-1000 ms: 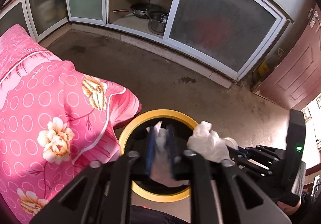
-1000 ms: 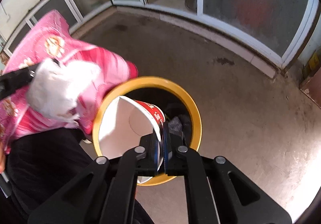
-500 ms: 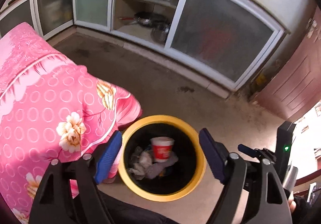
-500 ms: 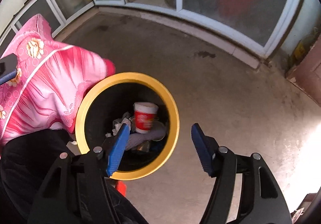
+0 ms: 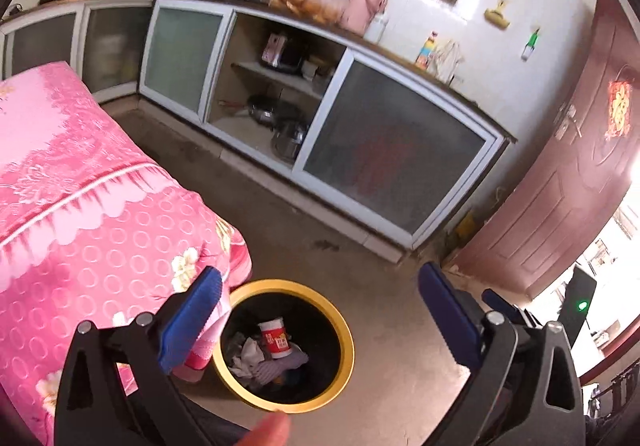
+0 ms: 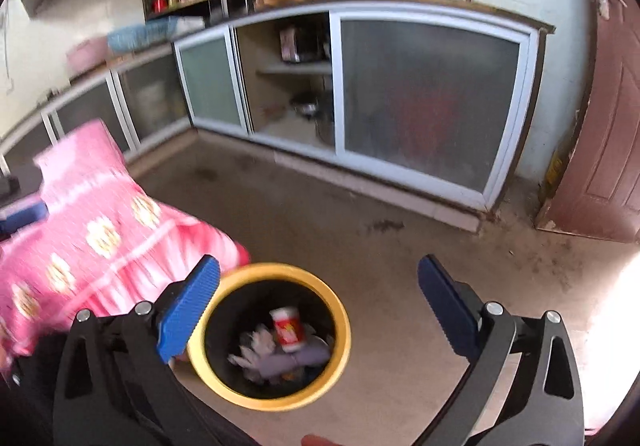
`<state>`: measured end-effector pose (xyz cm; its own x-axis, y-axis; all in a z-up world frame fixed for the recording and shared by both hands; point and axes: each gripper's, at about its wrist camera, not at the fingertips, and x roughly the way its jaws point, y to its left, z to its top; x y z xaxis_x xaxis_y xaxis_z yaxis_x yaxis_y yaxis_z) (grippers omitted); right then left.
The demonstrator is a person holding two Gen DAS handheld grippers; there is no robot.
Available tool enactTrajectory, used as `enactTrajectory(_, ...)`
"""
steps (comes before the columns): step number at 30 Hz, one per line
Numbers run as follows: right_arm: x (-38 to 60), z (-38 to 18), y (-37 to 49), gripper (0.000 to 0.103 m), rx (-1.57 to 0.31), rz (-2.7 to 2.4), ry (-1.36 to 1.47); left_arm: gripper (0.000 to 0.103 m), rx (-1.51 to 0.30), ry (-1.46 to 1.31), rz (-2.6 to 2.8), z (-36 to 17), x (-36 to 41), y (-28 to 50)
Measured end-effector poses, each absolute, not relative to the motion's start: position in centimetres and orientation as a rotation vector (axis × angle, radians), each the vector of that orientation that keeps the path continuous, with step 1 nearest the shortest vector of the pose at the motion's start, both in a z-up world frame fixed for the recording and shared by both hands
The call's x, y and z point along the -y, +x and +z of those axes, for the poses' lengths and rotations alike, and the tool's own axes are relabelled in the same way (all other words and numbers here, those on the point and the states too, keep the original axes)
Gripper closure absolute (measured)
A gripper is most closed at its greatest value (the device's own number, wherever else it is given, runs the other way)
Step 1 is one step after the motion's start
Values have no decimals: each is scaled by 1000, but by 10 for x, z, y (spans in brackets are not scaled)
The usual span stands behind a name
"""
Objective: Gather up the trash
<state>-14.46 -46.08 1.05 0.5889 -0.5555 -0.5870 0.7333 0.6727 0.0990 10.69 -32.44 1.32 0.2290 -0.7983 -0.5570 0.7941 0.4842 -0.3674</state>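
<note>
Both grippers hang above the yellow-rimmed bin (image 5: 348,350), which sits below and ahead of each, framed between the fingers. Left gripper (image 5: 320,320): jaws opening, spread wide, nothing between the pads. Right gripper (image 6: 318,310): likewise opening, wide and empty. The trash is in the bin: a red and white cup (image 5: 276,338) standing about upright, its long axis near vertical, on crumpled tissue (image 5: 250,356). Neither hand looks clearly nearer the bin. Judgement: drop step looks finished; the next pickup lies elsewhere, probably toward the table with the pink cloth (image 5: 80,214) on the left, so the left hand seems better placed. Left view is sharp and catches part of the right gripper's body at its right edge; right view is blurred but shows more open floor (image 6: 440,254).
</note>
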Motion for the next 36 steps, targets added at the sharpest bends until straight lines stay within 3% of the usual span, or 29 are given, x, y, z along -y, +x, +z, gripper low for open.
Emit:
enactTrajectory(11, 404, 57, -153, 8, -407, -806, 311, 8, -617, 47, -997, 44, 267, 73)
enactTrajectory(19, 346, 98, -158, 8, -241, -929, 104, 8, -330, 40, -826, 75, 206, 39)
enactTrajectory(36, 279, 133, -183, 8, -100, -971, 87, 8, -282, -8, -674, 94, 127, -1)
